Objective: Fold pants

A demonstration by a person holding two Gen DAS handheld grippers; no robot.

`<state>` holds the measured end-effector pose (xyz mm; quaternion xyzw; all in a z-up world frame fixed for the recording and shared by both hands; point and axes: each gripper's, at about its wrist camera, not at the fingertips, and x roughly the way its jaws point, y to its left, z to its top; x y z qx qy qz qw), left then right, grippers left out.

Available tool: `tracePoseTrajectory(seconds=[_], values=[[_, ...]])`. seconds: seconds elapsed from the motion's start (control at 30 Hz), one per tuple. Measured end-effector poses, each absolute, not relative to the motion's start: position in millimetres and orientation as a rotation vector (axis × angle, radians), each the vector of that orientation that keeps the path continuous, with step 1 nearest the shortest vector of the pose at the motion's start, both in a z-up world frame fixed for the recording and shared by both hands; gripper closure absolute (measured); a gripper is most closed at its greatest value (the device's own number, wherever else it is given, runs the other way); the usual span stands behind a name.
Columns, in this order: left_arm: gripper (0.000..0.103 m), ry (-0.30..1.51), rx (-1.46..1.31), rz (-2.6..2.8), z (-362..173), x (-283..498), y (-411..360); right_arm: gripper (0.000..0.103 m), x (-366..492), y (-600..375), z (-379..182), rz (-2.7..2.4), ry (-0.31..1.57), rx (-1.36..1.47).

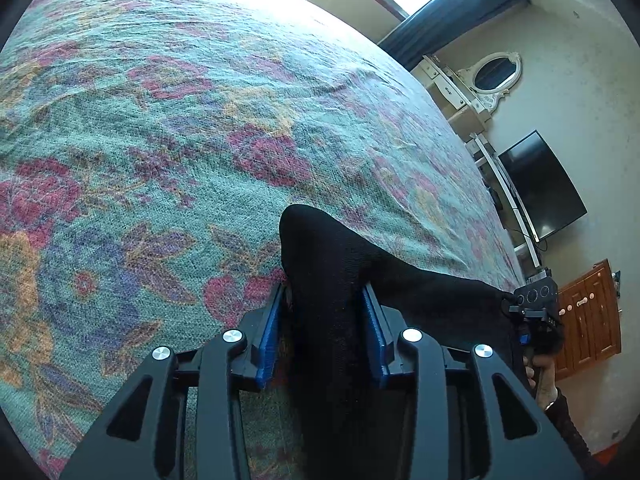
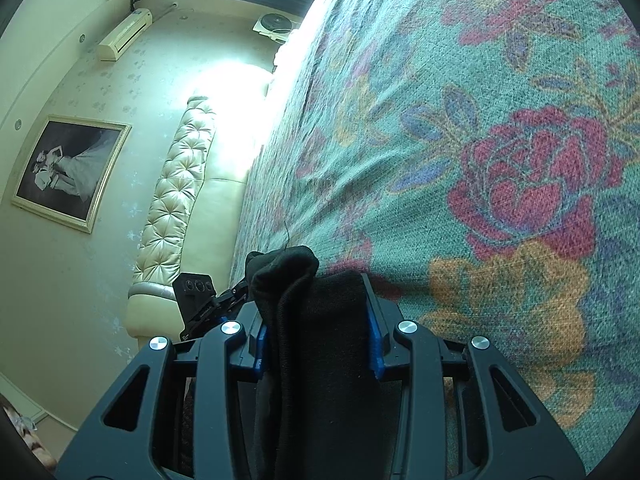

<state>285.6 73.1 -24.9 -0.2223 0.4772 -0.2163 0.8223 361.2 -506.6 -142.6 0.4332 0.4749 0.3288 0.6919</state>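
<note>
The black pants (image 1: 340, 264) are held up over the floral bedspread (image 1: 168, 128). My left gripper (image 1: 324, 296) is shut on a bunched part of the pants, with the cloth filling the gap between its blue pads (image 1: 269, 328). The fabric stretches right toward my right gripper (image 1: 534, 306), seen at the right edge with the hand under it. In the right wrist view my right gripper (image 2: 316, 300) is shut on another thick fold of the pants (image 2: 316, 320), which sticks out past the fingertips. The left gripper's body (image 2: 196, 296) shows just to the left.
The bedspread (image 2: 480, 140) covers a wide bed. A tufted cream headboard (image 2: 176, 200) and framed picture (image 2: 68, 172) are on one side. A TV (image 1: 540, 184), oval mirror (image 1: 496, 74), and wooden cabinet (image 1: 588, 316) stand beyond the bed's other edge.
</note>
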Motion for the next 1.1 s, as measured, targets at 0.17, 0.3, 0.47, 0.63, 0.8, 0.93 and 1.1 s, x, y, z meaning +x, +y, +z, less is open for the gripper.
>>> tracePoseTrajectory(seconds=[0.17, 0.3, 0.47, 0.63, 0.8, 0.93, 1.1], values=[[0.039, 0.987, -0.492, -0.454, -23.9, 285.0, 77.2, 0.057, 358.0, -512.2, -144.3, 0.745, 1.058, 0.974], [0.028, 0.976, -0.517, -0.45, -22.3, 286.0, 79.3, 0.048, 356.1, -514.7, -141.9, 0.752, 1.05, 0.999], [0.026, 0.978, -0.465, -0.433, -17.7, 282.9, 76.5, 0.04, 350.8, -520.8, -138.4, 0.742, 1.026, 1.023], [0.026, 0.977, -0.439, -0.411, -11.2, 269.1, 79.3, 0.035, 337.5, -533.9, -134.8, 0.71, 1.004, 1.039], [0.026, 0.984, -0.447, -0.407, -6.2, 239.4, 83.2, 0.031, 310.4, -554.3, -133.7, 0.673, 0.981, 1.064], [0.025, 1.028, -0.48, -0.416, -12.9, 208.9, 78.7, 0.03, 282.3, -563.1, -133.2, 0.656, 0.98, 1.069], [0.025, 1.036, -0.495, -0.405, -20.0, 171.2, 76.1, 0.03, 248.2, -559.3, -131.7, 0.648, 1.017, 1.039]])
